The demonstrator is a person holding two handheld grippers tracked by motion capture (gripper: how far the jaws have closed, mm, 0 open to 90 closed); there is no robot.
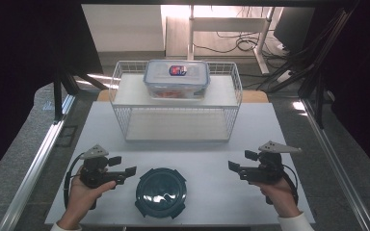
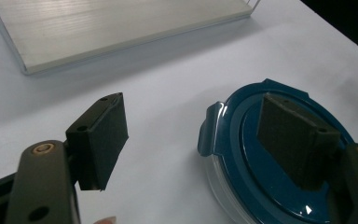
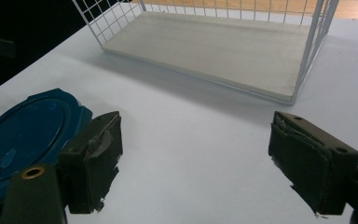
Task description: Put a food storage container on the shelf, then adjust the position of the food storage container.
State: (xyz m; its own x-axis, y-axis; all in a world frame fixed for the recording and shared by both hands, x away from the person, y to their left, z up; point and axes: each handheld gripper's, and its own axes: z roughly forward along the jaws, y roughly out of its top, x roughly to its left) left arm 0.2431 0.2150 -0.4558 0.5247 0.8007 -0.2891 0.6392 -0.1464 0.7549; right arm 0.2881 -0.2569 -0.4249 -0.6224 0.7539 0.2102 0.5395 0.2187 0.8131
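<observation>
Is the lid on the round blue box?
Yes. The round dark blue lid sits flat on its clear plastic container, side tab down.

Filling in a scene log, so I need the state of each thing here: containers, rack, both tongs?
Round container: on the table, blue lid on.
Rectangular container: lid on, on the rack's top shelf.
Wire rack: upright, lower shelf bare.
Left tongs: open, holding nothing, left of the round container.
Right tongs: open, holding nothing, to its right.

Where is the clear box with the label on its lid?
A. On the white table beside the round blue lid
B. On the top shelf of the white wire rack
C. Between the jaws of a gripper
B: the clear box sits on the wire rack's top shelf.
</observation>
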